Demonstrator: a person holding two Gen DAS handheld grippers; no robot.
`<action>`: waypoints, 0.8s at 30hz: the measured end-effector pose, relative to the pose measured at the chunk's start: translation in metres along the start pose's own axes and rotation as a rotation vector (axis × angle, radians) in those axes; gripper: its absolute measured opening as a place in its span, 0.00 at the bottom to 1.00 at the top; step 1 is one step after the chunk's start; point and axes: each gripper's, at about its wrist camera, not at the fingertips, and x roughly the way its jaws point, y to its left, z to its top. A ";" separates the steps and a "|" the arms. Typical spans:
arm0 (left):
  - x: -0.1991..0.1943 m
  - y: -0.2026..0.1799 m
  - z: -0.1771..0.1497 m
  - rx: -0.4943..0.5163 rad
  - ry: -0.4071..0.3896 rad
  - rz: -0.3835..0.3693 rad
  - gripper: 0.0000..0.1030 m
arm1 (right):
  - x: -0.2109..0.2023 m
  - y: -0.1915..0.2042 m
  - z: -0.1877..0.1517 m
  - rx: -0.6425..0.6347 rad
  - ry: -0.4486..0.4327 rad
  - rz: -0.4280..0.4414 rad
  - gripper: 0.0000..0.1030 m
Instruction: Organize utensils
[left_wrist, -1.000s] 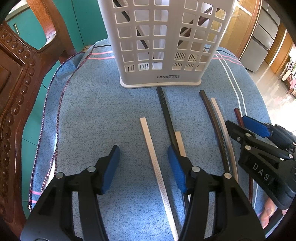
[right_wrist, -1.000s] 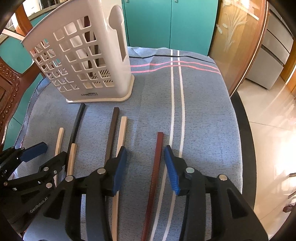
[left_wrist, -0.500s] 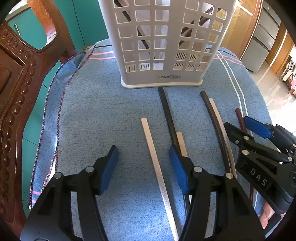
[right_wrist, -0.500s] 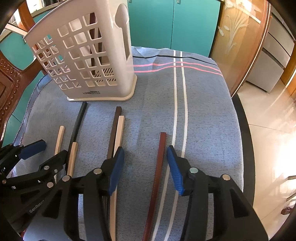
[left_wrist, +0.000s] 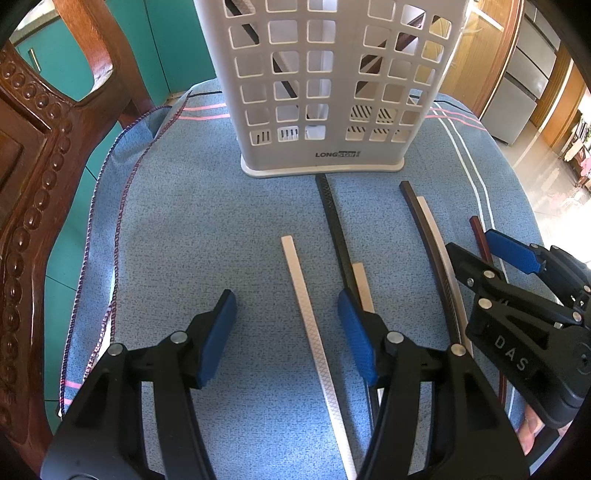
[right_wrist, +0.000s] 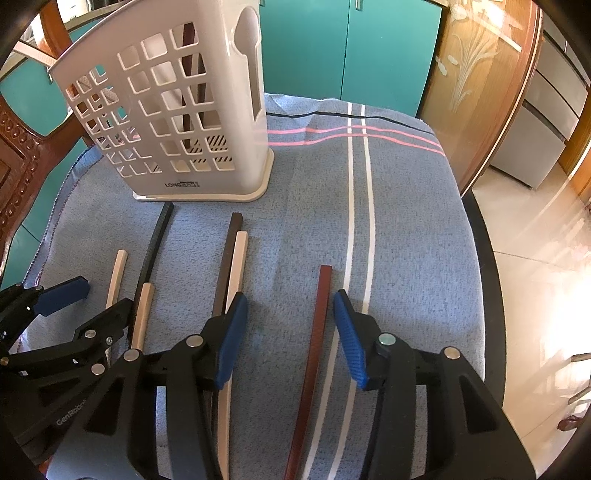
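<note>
A white lattice utensil holder (left_wrist: 325, 85) stands upright on the blue cloth, and it also shows in the right wrist view (right_wrist: 173, 110); dark sticks lean inside it. Several chopstick-like sticks lie in front of it. My left gripper (left_wrist: 286, 314) is open and empty, low over a white stick (left_wrist: 310, 317), with a black stick (left_wrist: 334, 225) by its right finger. My right gripper (right_wrist: 290, 321) is open and empty, low over a red-brown stick (right_wrist: 316, 339). A dark brown stick (right_wrist: 229, 258) and a cream stick (right_wrist: 236, 273) lie by its left finger.
A carved wooden chair back (left_wrist: 33, 177) stands at the left. The blue cloth (right_wrist: 406, 240) with white and pink stripes covers a round table whose edge drops off at the right. Teal cabinet doors (right_wrist: 351, 48) are behind.
Both grippers have drawn slightly back and lower towards the sticks; the holder looks a little farther away. Both jaws stay open. No stick has moved.
</note>
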 end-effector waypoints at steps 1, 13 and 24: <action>0.000 0.000 0.000 0.000 -0.001 0.000 0.57 | 0.000 0.001 -0.001 0.000 -0.001 -0.001 0.47; -0.004 -0.018 0.002 0.084 -0.020 -0.040 0.18 | -0.004 -0.020 0.001 0.091 0.009 0.047 0.08; -0.003 -0.025 0.008 0.093 -0.024 -0.021 0.18 | -0.002 -0.018 0.004 0.059 0.015 0.041 0.12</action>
